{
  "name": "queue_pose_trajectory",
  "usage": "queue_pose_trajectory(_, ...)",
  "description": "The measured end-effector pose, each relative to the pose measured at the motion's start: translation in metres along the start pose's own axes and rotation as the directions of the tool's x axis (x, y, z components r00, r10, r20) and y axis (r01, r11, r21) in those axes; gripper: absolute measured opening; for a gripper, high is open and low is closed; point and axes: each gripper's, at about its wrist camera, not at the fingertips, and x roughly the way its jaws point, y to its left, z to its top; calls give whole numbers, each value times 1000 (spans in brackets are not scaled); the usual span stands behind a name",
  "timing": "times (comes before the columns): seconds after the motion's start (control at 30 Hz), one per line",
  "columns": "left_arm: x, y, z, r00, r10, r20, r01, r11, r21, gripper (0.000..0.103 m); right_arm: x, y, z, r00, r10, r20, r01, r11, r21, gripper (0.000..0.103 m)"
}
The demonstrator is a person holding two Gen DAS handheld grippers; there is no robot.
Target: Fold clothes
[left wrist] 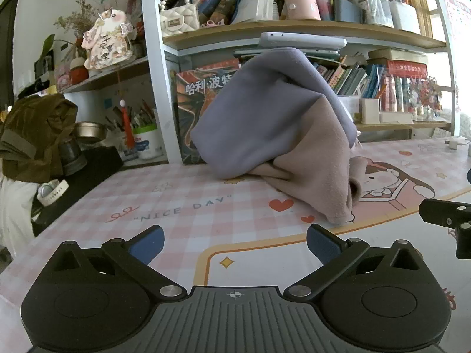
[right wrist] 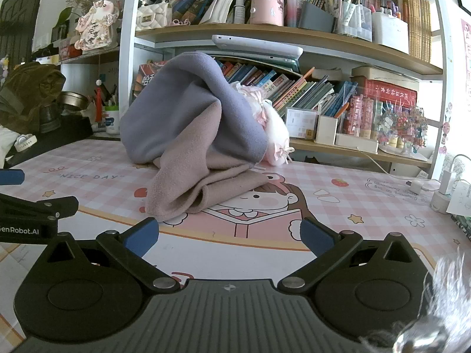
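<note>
A garment (left wrist: 273,129), purple-grey on one face and dusty pink on the other, sits in a loose heap on the worktop (left wrist: 182,223), which is covered by a pink checked mat printed with "NICE DAY" and a cartoon girl. The heap stands tall at its back, close to the bookshelf (left wrist: 294,29), and its pink part trails forward over the girl's picture. In the right wrist view a fluffy white and pink soft toy (right wrist: 275,129) shows just behind the garment, touching its purple edge. The left gripper (left wrist: 235,242) hovers in front of the garment, its blue-padded fingers (left wrist: 148,242) wide apart with nothing between them, well short of the cloth. The right gripper (right wrist: 229,232) is also in front of the garment, its fingers (right wrist: 141,232) spread apart and empty, the left one near the trailing pink edge but not touching it. An olive-brown bag (left wrist: 32,138) lies left of the garment, beyond the mat.
</note>
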Motion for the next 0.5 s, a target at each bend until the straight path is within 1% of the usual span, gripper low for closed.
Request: queue_pose_trajectory(0.5, 0, -1, 0, 1000, 6, -2, -6, 1000, 1, 103, 0, 0, 0, 1000, 1, 0, -1, 1000, 0, 103)
